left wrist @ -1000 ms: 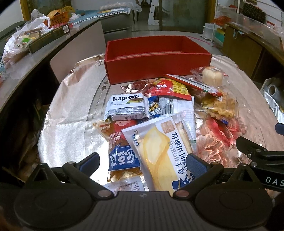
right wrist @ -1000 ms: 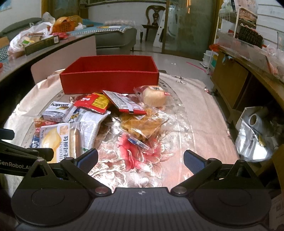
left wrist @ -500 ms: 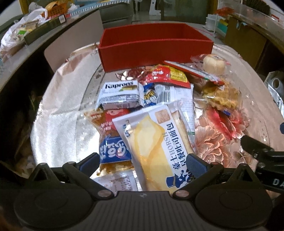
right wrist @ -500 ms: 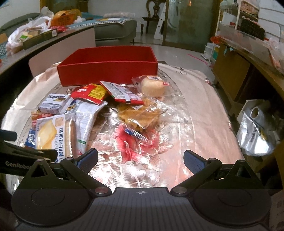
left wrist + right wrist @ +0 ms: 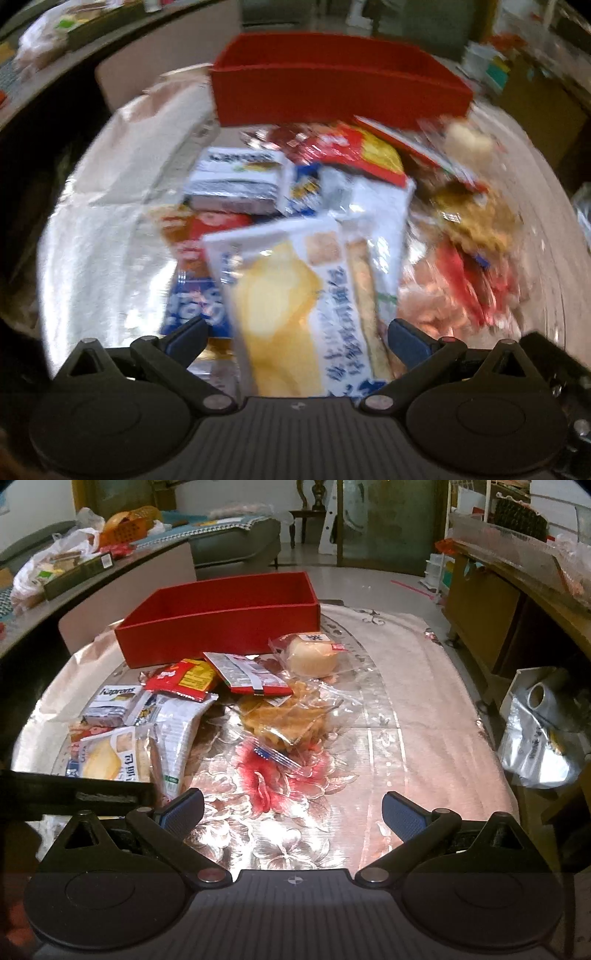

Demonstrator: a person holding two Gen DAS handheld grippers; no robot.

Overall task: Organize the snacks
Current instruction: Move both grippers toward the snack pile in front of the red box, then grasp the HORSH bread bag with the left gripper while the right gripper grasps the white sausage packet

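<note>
An empty red box [image 5: 221, 624] stands at the far side of the table; it also shows in the left wrist view [image 5: 332, 92]. Several snack packs lie in front of it. My left gripper [image 5: 295, 338] is open, its fingers on either side of a white and blue toast bread pack [image 5: 291, 310], close above it. Behind that lie a Kaprons pack [image 5: 236, 181] and a red and yellow pack [image 5: 354, 151]. My right gripper [image 5: 293, 812] is open and empty above the flowered tablecloth. A clear bag of chips [image 5: 284, 720] and a round bun pack [image 5: 310, 657] lie ahead of it.
A silver foil bag [image 5: 539, 738] sits off the table's right edge. A cluttered counter [image 5: 66, 572] runs along the left and a wooden cabinet [image 5: 491, 605] along the right. The left gripper's body [image 5: 74, 794] shows at the right wrist view's left edge.
My left gripper has moved forward and down over the toast bread pack, and its view is now blurred. My right gripper has shifted slightly. Both stay open.
</note>
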